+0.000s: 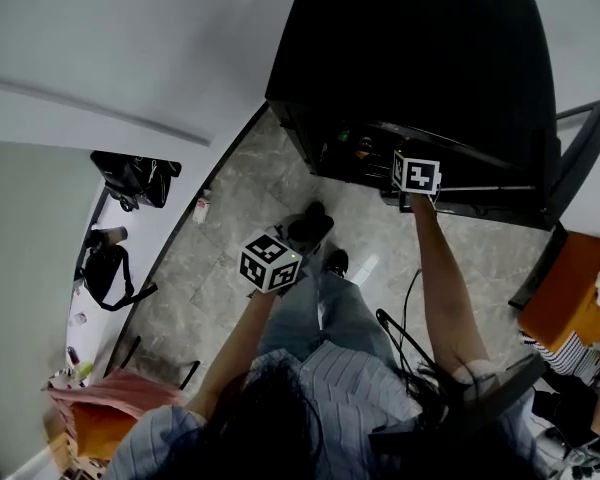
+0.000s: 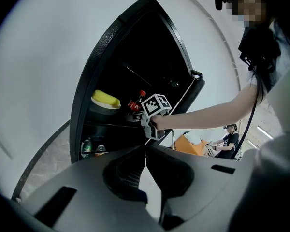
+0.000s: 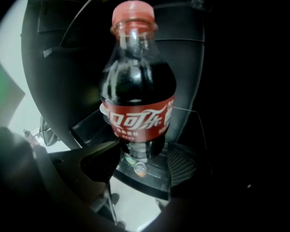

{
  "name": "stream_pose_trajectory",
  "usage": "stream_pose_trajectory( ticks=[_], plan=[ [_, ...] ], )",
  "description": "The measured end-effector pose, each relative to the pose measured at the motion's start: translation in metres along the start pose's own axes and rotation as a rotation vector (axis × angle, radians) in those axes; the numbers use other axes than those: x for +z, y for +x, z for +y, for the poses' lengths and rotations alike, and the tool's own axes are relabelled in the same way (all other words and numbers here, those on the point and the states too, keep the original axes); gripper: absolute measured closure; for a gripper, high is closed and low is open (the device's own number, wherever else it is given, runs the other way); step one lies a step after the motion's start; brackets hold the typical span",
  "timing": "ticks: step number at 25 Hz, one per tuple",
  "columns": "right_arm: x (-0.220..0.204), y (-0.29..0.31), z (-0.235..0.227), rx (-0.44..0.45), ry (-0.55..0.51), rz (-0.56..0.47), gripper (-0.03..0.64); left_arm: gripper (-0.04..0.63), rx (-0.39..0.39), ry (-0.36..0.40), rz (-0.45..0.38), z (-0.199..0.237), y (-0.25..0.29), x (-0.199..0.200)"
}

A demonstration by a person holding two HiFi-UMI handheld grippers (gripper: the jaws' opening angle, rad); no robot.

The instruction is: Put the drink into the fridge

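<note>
the right gripper (image 3: 141, 159) clamps the cola bottle (image 3: 137, 88) — upright, cap up — at the open fridge (image 1: 410, 58); the left gripper (image 2: 146, 151), jaws together and empty, sits farther off.

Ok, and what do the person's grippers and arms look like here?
The left gripper and right gripper are grey moulded plastic with broad jaws and ribbed dark pads. Each carries a white cube bearing black square markers. The sleeves are short, pale blue with fine stripes. A black cable runs beside the right arm.
</note>
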State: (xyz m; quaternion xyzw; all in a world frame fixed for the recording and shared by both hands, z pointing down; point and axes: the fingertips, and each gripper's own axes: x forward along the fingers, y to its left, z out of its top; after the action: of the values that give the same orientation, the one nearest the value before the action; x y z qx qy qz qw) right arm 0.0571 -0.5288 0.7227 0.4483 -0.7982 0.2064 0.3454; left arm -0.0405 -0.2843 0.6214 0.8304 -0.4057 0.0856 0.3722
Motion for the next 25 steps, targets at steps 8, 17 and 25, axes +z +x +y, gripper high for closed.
stream_pose_trajectory(
  ticks=[8, 17, 25],
  plan=[
    [-0.007, -0.017, 0.000, -0.018, 0.067, -0.005, 0.313, 0.586, 0.009, 0.003, -0.004, -0.007, -0.010, -0.003],
    [-0.010, -0.053, 0.025, 0.058, 0.074, -0.063, 0.313, 0.586, 0.013, 0.020, -0.023, -0.017, -0.024, -0.001],
    [0.008, -0.105, 0.067, 0.138, -0.070, -0.142, 0.313, 0.586, 0.004, 0.029, -0.031, -0.034, -0.038, -0.005]
  ],
)
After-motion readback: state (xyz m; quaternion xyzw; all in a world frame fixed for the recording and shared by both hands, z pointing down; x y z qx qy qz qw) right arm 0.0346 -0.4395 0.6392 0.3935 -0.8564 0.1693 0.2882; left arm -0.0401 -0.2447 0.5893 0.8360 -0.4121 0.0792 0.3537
